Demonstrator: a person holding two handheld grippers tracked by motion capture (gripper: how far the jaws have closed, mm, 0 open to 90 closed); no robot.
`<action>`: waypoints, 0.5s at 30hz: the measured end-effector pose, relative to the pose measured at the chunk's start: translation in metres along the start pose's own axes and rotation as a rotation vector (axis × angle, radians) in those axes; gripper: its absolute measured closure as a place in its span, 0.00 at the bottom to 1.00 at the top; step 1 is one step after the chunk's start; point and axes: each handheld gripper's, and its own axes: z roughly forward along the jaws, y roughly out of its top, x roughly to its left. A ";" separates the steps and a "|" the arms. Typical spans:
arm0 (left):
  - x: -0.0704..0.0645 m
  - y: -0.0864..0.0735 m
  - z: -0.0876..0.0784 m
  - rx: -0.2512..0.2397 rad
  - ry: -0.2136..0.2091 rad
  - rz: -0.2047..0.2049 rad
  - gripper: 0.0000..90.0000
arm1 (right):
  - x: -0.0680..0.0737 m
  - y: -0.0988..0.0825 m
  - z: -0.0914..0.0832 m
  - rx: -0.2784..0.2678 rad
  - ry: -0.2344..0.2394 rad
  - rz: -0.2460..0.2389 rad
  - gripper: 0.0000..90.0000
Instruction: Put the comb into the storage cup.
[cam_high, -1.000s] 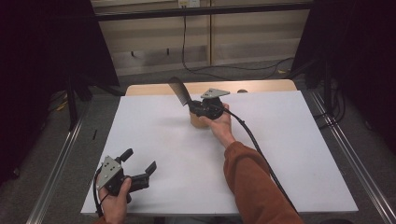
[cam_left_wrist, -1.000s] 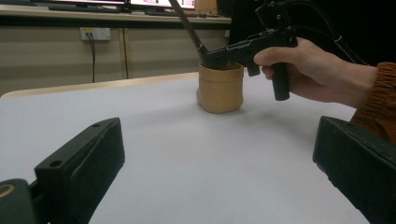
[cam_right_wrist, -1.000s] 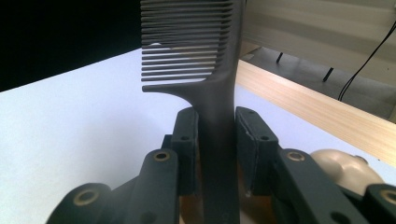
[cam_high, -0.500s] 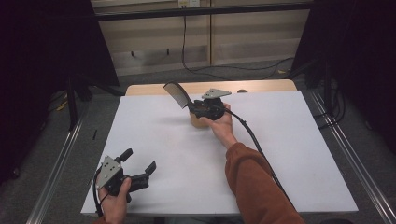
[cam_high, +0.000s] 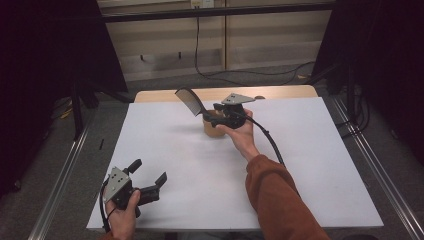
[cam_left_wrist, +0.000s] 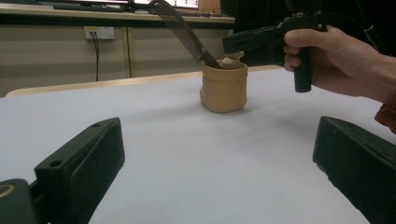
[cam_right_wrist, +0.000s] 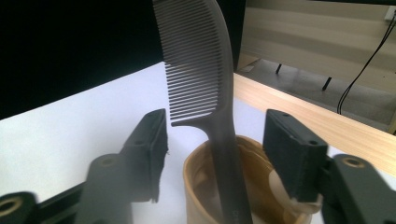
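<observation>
A dark comb (cam_high: 190, 101) stands tilted in a tan cup (cam_high: 212, 127) at the back middle of the white table, teeth end up and leaning left. My right gripper (cam_high: 209, 118) is at the cup's rim. In the right gripper view the comb's handle (cam_right_wrist: 222, 140) rises between my right gripper's (cam_right_wrist: 219, 142) pads with a gap on each side; the jaws have just been opening. My left gripper (cam_high: 148, 172) rests open near the front left edge with nothing in it. In its view (cam_left_wrist: 217, 140) it faces the cup (cam_left_wrist: 224, 86) and comb (cam_left_wrist: 180, 29).
A pale object (cam_left_wrist: 232, 59) also sits inside the cup. The white board (cam_high: 310, 165) lies on a wooden table whose edge (cam_high: 280, 92) shows at the back. Metal rails (cam_high: 65, 175) run along both sides, and cables (cam_high: 210, 75) lie on the floor behind.
The comb's top has tipped slightly lower and further left in the cup. Both hands have hardly moved.
</observation>
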 end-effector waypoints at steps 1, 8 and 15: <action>0.000 0.000 0.000 0.001 0.000 0.003 0.03 | 0.001 0.001 -0.002 -0.005 -0.003 0.003 0.35; 0.000 0.000 0.003 0.007 -0.003 0.002 0.03 | 0.003 0.007 -0.013 -0.017 -0.017 -0.013 0.25; 0.000 0.000 0.004 0.008 0.002 0.007 0.03 | 0.000 0.006 -0.027 -0.027 -0.027 -0.004 0.16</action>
